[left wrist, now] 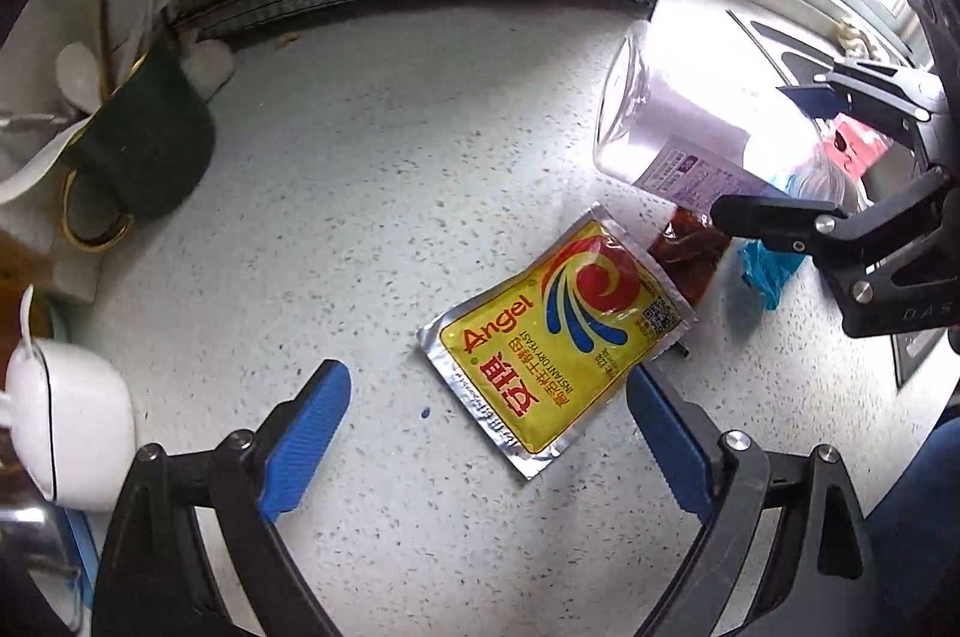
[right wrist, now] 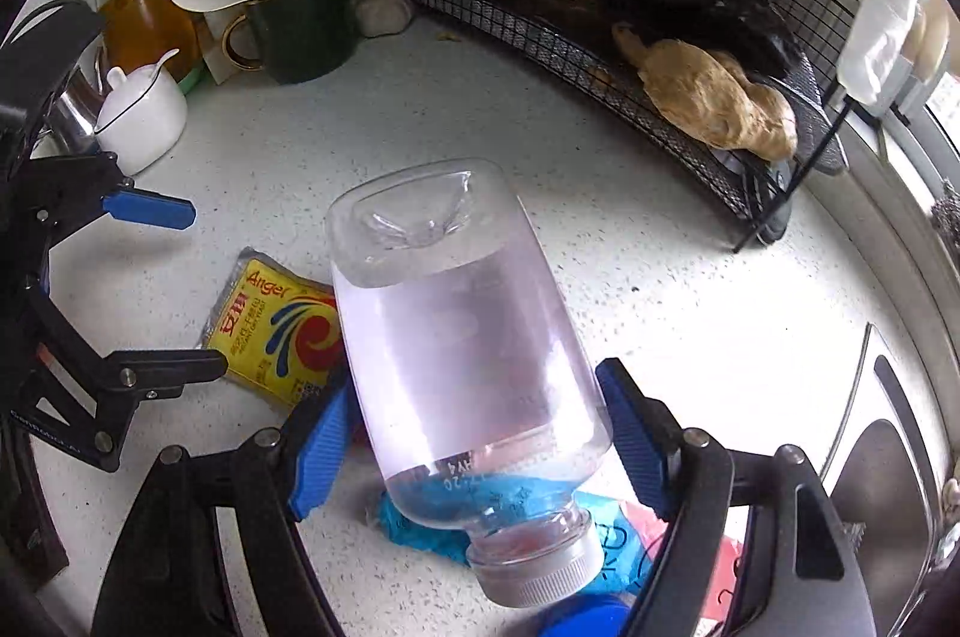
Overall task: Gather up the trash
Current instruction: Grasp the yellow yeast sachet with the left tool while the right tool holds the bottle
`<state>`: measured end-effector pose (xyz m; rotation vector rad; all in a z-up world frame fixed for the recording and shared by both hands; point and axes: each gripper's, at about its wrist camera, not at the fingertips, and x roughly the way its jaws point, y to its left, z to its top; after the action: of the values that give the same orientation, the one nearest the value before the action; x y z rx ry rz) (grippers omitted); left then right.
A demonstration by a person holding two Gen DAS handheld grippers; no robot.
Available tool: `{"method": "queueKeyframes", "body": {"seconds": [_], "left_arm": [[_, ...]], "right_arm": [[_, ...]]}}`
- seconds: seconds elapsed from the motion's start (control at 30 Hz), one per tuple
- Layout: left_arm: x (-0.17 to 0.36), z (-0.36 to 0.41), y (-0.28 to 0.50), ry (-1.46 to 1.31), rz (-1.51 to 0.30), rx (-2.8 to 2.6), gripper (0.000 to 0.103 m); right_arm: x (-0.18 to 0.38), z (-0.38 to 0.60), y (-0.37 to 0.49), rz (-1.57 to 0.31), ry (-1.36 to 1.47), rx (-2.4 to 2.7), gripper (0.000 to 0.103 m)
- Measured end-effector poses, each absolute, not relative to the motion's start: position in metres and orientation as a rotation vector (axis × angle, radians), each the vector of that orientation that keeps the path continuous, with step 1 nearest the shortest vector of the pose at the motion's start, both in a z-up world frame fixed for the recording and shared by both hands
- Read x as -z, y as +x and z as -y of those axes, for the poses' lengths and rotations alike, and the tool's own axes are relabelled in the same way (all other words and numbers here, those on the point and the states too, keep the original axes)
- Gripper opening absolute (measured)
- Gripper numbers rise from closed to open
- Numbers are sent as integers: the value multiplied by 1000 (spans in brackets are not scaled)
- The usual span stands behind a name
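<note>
A clear plastic bottle point(right wrist: 468, 337) with a clear cap pointing back at the camera is tilted above the speckled counter point(right wrist: 690, 289). My right gripper point(right wrist: 480, 448) is shut on it, a blue pad pressed against each side. In the left wrist view the bottle point(left wrist: 672, 127) hangs at the right in the right gripper point(left wrist: 762, 151). A yellow Angel yeast packet point(left wrist: 558, 331) lies flat on the counter. My left gripper point(left wrist: 489, 376) hovers open just over its near corner, holding nothing. The packet point(right wrist: 276, 331) lies left of the bottle, next to the left gripper point(right wrist: 207, 290).
A brown sachet point(left wrist: 690, 247) and crumpled blue plastic point(left wrist: 768, 271) lie past the packet; blue and red wrappers point(right wrist: 432, 517) sit under the bottle. A green mug of utensils point(right wrist: 300, 31), a white lidded pot point(right wrist: 144, 115), an oil carafe point(right wrist: 138, 7) and a wire rack point(right wrist: 600, 49) with ginger line the back.
</note>
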<state>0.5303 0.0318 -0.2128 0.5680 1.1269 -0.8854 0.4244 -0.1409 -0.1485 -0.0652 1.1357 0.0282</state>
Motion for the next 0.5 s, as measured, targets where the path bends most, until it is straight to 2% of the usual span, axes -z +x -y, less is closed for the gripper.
{"method": "queueKeyframes", "body": {"seconds": [0.5], "left_arm": [[241, 25, 520, 845, -1088, 1244, 92]], "right_arm": [[147, 148, 399, -1162, 46, 175, 76]]}}
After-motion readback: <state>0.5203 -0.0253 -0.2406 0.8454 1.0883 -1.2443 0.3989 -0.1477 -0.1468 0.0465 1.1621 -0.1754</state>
